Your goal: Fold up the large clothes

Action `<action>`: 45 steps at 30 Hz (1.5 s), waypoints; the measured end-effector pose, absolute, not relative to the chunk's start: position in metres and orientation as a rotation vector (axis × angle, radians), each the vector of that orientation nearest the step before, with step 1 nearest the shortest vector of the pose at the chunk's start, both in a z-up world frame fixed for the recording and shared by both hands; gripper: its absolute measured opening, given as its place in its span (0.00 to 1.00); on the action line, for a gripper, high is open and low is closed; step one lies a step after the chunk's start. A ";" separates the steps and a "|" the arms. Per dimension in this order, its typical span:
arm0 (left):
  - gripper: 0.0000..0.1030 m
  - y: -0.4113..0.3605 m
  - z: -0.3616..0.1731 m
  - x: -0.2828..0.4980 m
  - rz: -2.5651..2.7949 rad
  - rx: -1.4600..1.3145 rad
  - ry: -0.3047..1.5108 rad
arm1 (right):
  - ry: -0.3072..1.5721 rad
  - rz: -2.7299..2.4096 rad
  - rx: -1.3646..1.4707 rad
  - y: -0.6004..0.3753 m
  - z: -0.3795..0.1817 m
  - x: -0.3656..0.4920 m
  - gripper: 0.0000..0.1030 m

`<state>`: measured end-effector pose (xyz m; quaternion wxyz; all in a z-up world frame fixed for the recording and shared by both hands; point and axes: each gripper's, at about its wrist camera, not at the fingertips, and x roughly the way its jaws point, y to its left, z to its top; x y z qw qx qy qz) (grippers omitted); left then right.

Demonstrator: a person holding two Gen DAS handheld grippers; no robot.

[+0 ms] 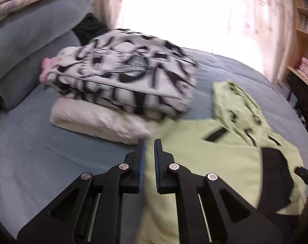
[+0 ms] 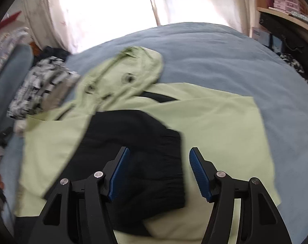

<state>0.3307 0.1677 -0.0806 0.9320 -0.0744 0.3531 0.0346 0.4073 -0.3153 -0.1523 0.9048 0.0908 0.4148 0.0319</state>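
**Both tongs hanging free over the half-folded green hoodie**

Left tongs point(image 1: 149, 142) are sitting almost closed, a narrow slit between the blue pads and no cloth in it, hovering over the near left edge of the light green hoodie point(image 2: 215, 126). Right tongs point(image 2: 159, 152) are standing open and empty above the black cuffed sleeve point(image 2: 145, 142), which is lying folded across the hoodie's body. The hoodie itself is lying on the blue bed point(image 2: 225, 46), hood point(image 2: 133, 69) pointing toward the window. Just beyond its left side, a black-and-white patterned garment point(image 1: 129, 75) is resting folded on a white one point(image 1: 97, 120).

Judging by this, the sleeve fold is done and the body fold is coming: each tongs needs to pinch a hem corner and carry it toward the hood.
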 end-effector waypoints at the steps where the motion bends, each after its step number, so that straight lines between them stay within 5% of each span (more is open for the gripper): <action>1: 0.05 0.159 -0.080 0.330 0.054 -0.150 0.742 | 0.859 0.088 0.193 -0.306 -0.151 0.407 0.60; 11: 0.05 0.043 -0.154 0.324 -0.052 -0.187 0.927 | 0.950 0.320 0.212 -0.187 -0.169 0.411 0.60; 19: 0.05 0.087 -0.179 0.325 0.027 -0.273 0.955 | 0.940 0.056 0.188 -0.279 -0.186 0.395 0.58; 22: 0.05 0.111 -0.177 0.325 0.073 -0.274 0.951 | 0.925 0.088 0.297 -0.317 -0.184 0.378 0.42; 25: 0.05 0.126 -0.171 0.320 0.110 -0.253 0.954 | 0.914 0.089 0.336 -0.327 -0.180 0.365 0.42; 27: 0.05 0.129 -0.165 0.313 0.119 -0.234 0.952 | 0.909 0.057 0.313 -0.322 -0.173 0.359 0.43; 31: 0.05 0.128 -0.153 0.290 0.122 -0.216 0.954 | 0.864 0.023 0.317 -0.318 -0.155 0.339 0.66; 45: 0.05 0.102 -0.104 0.204 0.081 -0.199 0.909 | 0.817 0.064 0.312 -0.297 -0.105 0.271 0.67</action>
